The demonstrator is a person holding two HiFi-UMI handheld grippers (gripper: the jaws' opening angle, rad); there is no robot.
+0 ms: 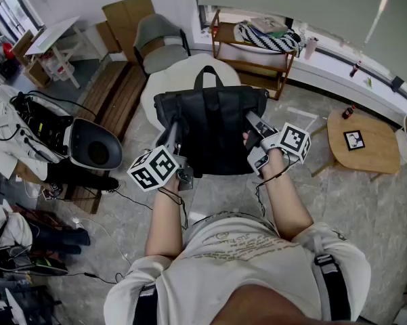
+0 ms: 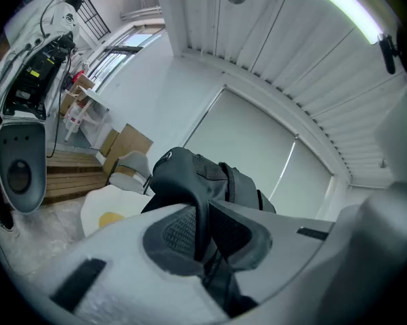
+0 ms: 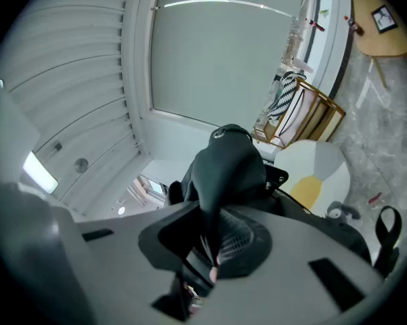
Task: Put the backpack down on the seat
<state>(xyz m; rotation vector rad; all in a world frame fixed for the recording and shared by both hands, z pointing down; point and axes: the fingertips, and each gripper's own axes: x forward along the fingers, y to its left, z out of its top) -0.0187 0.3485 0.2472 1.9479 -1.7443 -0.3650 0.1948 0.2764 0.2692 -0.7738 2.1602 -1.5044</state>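
The black backpack (image 1: 210, 131) sits in the middle of the head view, carried between the two grippers. Its top handle points to the upper edge of the frame and its wide body runs left to right. The left gripper (image 1: 172, 131) is clamped on the bag's left edge. In the left gripper view its jaws (image 2: 203, 230) are pressed together on a thin fold or strap of the backpack (image 2: 196, 181), which rises just beyond them. The right gripper (image 1: 252, 122) bites the bag's right edge in the same way. In the right gripper view its jaws (image 3: 213, 241) are closed on a dark fold of the backpack (image 3: 230, 164). The white seat (image 1: 187, 68) shows only as a pale rim above and to the left of the bag in the head view, so it lies beyond and below the load. The gripper views show it as a white cushion with a yellow patch, at lower left (image 2: 107, 207) in the left one and at right (image 3: 319, 168) in the right. Both hands look about equally near the seat. Whether the bag's bottom already touches the seat cannot be told. The coming move is probably a level lowering forward and down before either grip lets go.
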